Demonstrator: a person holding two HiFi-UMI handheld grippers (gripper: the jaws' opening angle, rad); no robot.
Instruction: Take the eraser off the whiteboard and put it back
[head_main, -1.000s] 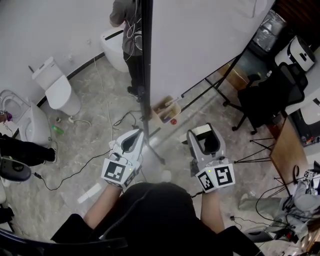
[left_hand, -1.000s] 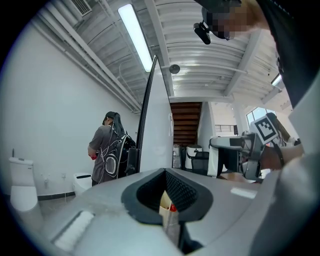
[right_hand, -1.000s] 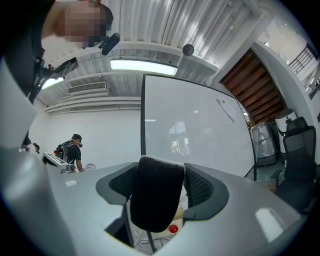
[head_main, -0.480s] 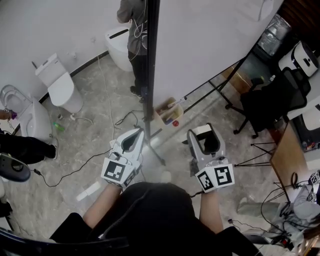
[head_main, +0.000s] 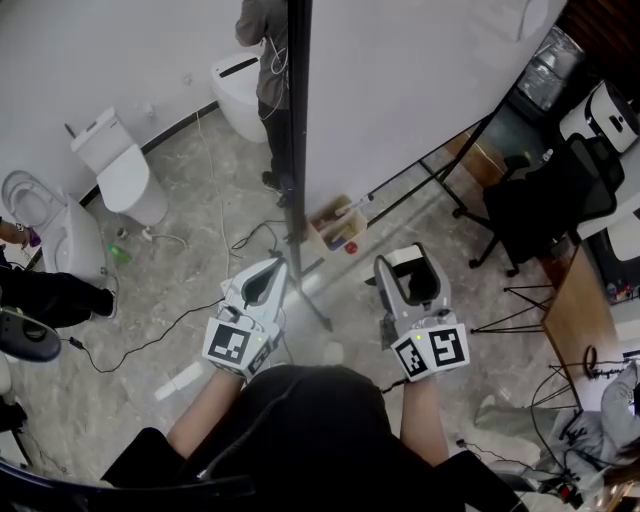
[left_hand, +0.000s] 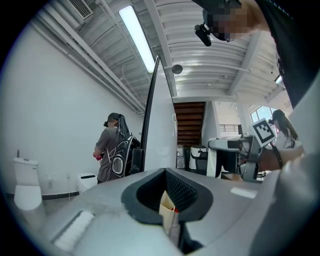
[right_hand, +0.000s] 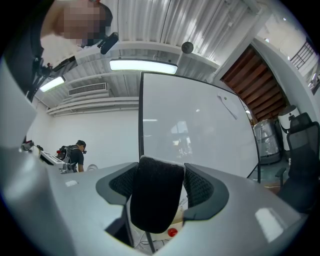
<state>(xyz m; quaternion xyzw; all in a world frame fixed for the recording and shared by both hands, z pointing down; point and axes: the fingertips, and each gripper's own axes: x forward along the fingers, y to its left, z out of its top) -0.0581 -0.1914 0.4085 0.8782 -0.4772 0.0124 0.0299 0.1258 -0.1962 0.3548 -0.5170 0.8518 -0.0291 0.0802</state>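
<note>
My right gripper (head_main: 410, 272) is shut on the eraser (head_main: 420, 284), a block with black felt and a white back. In the right gripper view the eraser (right_hand: 156, 197) fills the gap between the black pads and faces the whiteboard (right_hand: 195, 130). The whiteboard (head_main: 400, 80) stands upright on a wheeled frame just ahead of both grippers, a short way off from them. Held level to the left of the board's black edge, my left gripper (head_main: 262, 280) has its jaws together and nothing in them. In its own view the left gripper (left_hand: 167, 192) shows only a thin slit.
A cardboard box (head_main: 335, 222) with small items sits at the whiteboard's foot. Toilets (head_main: 120, 175) stand at the left, with cables on the floor between. A person (head_main: 262, 60) stands behind the board. An office chair (head_main: 545, 205) and a desk are at the right.
Both grippers keep their place and the eraser stays in the right one. Only the head view has shifted slightly.
</note>
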